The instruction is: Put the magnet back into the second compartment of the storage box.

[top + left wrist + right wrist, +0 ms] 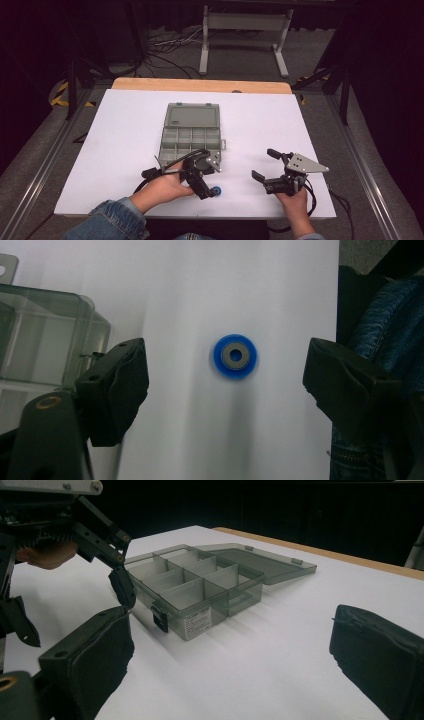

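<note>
The left gripper [225, 377], jaws wide and empty, straddles a blue disc [235, 355] (probably light, stiff; grip its rim).

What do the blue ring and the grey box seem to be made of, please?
Ring: likely matte blue plastic, going by its even colour, around a dull grey centre, perhaps metal. Box: smoky, glossy, see-through plastic; its dividers show through the walls, and its open lid looks the same.
</note>
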`<state>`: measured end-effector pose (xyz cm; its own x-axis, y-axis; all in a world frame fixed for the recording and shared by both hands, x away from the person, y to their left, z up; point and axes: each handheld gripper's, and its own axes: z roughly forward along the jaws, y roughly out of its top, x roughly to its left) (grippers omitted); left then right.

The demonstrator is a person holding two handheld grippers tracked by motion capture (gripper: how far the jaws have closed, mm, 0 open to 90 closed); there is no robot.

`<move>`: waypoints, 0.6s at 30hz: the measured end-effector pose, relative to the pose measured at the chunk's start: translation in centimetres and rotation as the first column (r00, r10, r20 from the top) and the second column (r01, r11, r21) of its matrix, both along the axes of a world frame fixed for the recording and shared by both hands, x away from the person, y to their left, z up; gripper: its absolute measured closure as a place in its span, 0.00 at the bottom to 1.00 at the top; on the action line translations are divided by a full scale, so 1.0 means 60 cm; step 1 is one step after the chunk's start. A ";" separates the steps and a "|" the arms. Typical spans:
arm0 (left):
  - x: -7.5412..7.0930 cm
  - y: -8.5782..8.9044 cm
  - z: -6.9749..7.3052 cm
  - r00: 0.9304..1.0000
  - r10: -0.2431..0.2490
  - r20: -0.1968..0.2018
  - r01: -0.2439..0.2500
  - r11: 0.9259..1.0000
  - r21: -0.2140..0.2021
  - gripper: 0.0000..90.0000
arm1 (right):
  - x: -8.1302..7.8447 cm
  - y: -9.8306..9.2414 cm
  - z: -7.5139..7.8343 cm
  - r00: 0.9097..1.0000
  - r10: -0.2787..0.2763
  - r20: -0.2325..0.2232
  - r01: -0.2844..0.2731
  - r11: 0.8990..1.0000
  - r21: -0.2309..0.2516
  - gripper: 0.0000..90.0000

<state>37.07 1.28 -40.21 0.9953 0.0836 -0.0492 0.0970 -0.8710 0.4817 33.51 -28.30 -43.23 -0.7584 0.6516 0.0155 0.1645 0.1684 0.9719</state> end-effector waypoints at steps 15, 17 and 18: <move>-0.001 -0.018 -0.032 0.999 -0.027 -0.034 0.027 1.000 0.004 0.25 | 0.000 0.000 0.000 1.000 0.001 -0.005 -0.001 1.000 0.001 0.04; -0.001 -0.020 -0.035 0.999 -0.031 -0.034 0.032 0.999 0.014 0.25 | 0.000 0.000 -0.001 1.000 0.004 -0.005 -0.004 1.000 0.002 0.04; 0.000 -0.021 -0.037 0.999 -0.035 -0.035 0.036 0.999 0.017 0.25 | 0.000 0.000 -0.001 1.000 0.004 -0.005 -0.004 1.000 0.002 0.04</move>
<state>37.05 0.02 -42.44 0.9953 0.0496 -0.0830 0.0826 -0.8823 0.4633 33.53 -28.30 -43.27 -0.7610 0.6484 0.0212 0.1691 0.1667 0.9714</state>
